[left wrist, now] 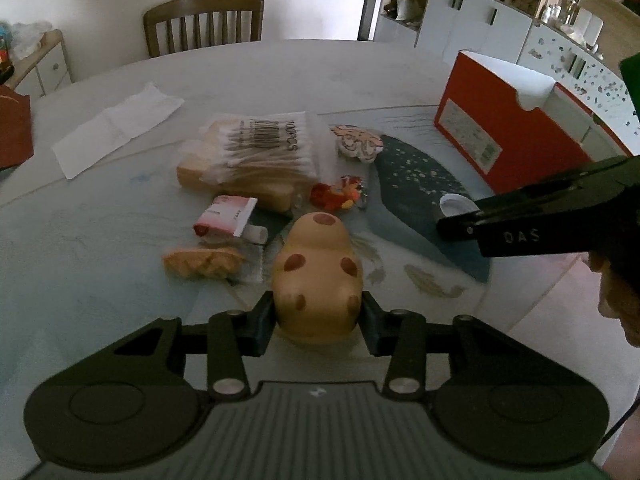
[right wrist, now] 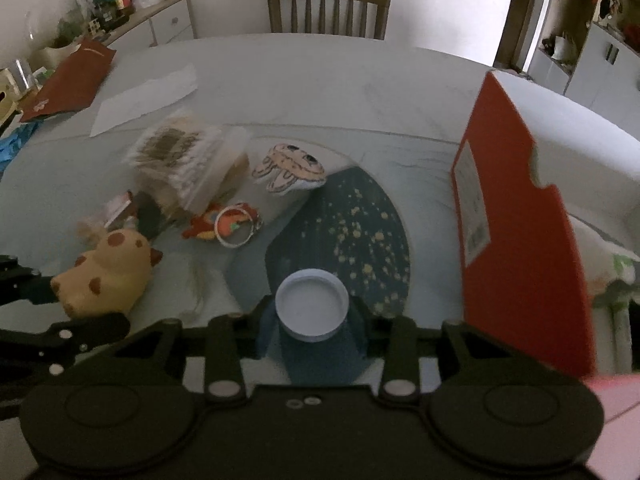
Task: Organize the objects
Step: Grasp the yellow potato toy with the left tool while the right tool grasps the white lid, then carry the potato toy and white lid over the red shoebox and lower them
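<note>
My left gripper [left wrist: 318, 320] is shut on a tan spotted toy animal [left wrist: 318, 276], which also shows in the right wrist view [right wrist: 102, 274]. My right gripper [right wrist: 312, 320] is shut on a white round lid [right wrist: 311, 306], held just above the table beside the orange box [right wrist: 516, 216]; the lid also shows in the left wrist view [left wrist: 456, 205]. A cotton swab pack [left wrist: 260, 148], a pink tube [left wrist: 228, 218], a wrapped snack [left wrist: 204, 264], a cartoon charm [left wrist: 356, 140] and a red keychain toy [left wrist: 338, 194] lie in a cluster.
The orange box [left wrist: 508, 124] stands at the right of the round table [left wrist: 280, 76]. A white paper sheet [left wrist: 120, 128] lies at far left. A wooden chair [left wrist: 204, 24] stands behind the table. A red envelope [right wrist: 68, 80] lies at the left edge.
</note>
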A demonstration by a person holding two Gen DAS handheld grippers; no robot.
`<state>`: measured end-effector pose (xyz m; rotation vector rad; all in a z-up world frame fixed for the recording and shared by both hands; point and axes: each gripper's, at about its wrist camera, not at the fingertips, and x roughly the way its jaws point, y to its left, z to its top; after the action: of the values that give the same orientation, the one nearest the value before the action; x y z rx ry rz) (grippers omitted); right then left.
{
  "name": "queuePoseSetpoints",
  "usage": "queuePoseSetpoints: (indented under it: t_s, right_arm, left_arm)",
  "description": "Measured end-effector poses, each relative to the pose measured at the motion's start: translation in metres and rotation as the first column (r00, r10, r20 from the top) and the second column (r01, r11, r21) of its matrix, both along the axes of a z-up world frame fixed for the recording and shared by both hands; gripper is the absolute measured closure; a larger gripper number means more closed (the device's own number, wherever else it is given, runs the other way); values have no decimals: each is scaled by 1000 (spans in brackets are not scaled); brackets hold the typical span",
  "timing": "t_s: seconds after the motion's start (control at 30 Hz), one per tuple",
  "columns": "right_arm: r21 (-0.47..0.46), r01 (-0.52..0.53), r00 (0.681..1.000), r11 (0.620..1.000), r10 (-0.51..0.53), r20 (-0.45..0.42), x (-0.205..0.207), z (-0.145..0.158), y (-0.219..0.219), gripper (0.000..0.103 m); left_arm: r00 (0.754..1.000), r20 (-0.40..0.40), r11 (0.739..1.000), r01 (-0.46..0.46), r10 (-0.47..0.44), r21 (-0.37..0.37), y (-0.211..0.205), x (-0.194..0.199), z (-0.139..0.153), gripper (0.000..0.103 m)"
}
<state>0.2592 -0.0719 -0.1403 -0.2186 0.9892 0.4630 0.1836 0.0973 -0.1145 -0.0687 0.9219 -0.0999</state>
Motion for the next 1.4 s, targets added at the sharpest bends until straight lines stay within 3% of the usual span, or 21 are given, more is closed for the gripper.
queuePoseSetpoints:
  t_s: [0.67, 1.4]
  right_arm:
    - [121, 55, 998, 991, -56, 10, -41, 76, -59, 65]
    - [171, 160, 982, 972, -174, 67, -25, 98, -188, 65]
  left_arm:
    - [992, 89, 996, 88, -84, -33, -49, -13, 67, 61]
    - [967, 139, 976, 218, -214, -9, -179, 29, 94, 61]
